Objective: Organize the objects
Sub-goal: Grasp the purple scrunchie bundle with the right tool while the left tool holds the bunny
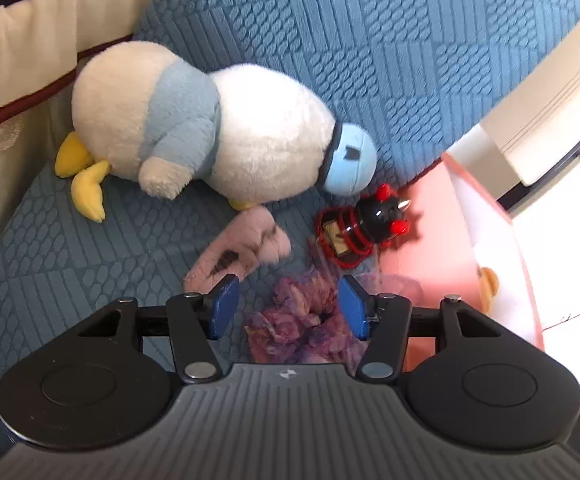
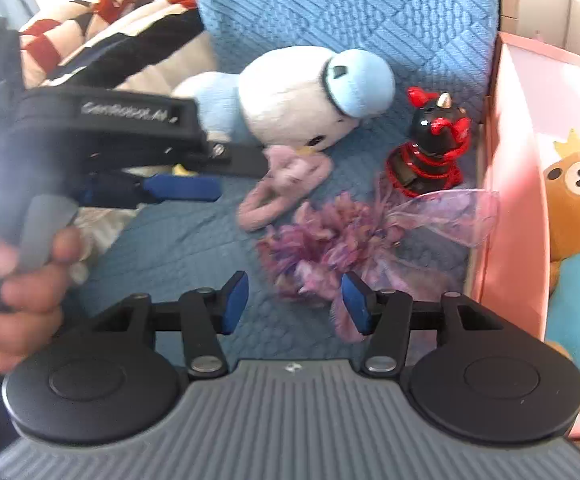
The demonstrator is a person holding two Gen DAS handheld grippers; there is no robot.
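I have the left hand-held gripper [image 1: 288, 306] open, its blue pads either side of the purple fluffy scrunchie [image 1: 302, 320] on the blue sofa cushion [image 1: 370, 40], so I judge the pick-up is in hand. My right hand-held gripper [image 2: 296, 300] hangs open just short of it. Next I'd close, then carry it to the pink box [image 2: 506, 200] beyond; farther off lie the pink scrunchie [image 1: 242, 250], black-and-red figurine [image 1: 370, 224] and penguin plush [image 1: 210, 128].

Fluffy plush penguin [image 1: 194, 120] on a quilted blue cloth cover [image 1: 370, 40]; glossy black plastic figurine [image 1: 380, 216]; fuzzy purple yarn pompom [image 2: 322, 244]; sheer ribbon [image 2: 450, 212].
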